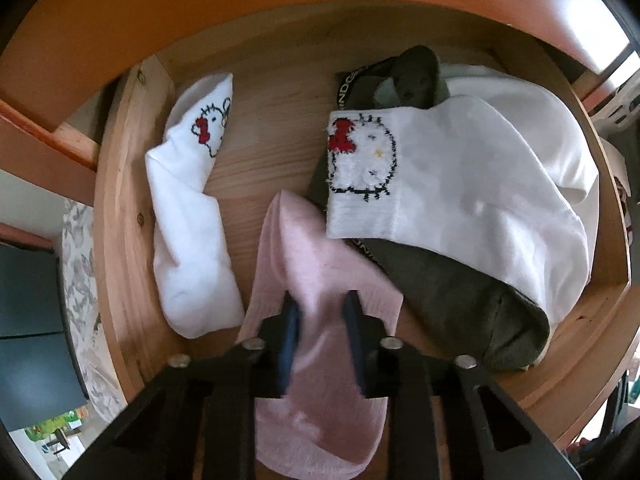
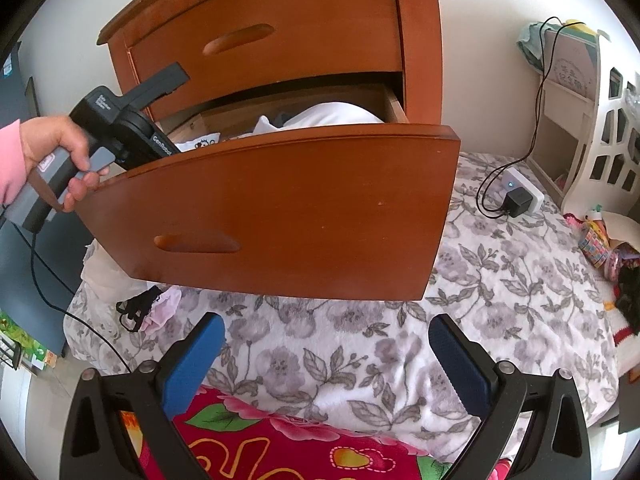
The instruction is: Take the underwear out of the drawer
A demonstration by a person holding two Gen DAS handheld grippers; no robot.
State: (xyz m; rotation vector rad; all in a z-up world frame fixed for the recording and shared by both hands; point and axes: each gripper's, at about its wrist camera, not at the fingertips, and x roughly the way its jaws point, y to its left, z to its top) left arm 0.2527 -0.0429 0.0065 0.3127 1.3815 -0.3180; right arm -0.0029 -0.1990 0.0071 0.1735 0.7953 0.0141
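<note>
Inside the open drawer [image 1: 120, 208] my left claw [image 1: 322, 316] is pinching the pink sock [image 1: 316, 264] — its pads are pressing the fabric from both sides. White cartoon socks [image 1: 448, 184] are lying beside it over an olive garment [image 1: 452, 304]. My right claw [image 2: 326, 344] is hanging wide and empty above the flowered bed [image 2: 480, 280], below the drawer front.

My blue pads [image 1: 291, 332] sit on a pale pink sock [image 1: 320, 280]. At two o'clock, a white sock [image 1: 460, 184] bears a red-bowed cat over olive cloth [image 1: 460, 304].
</note>
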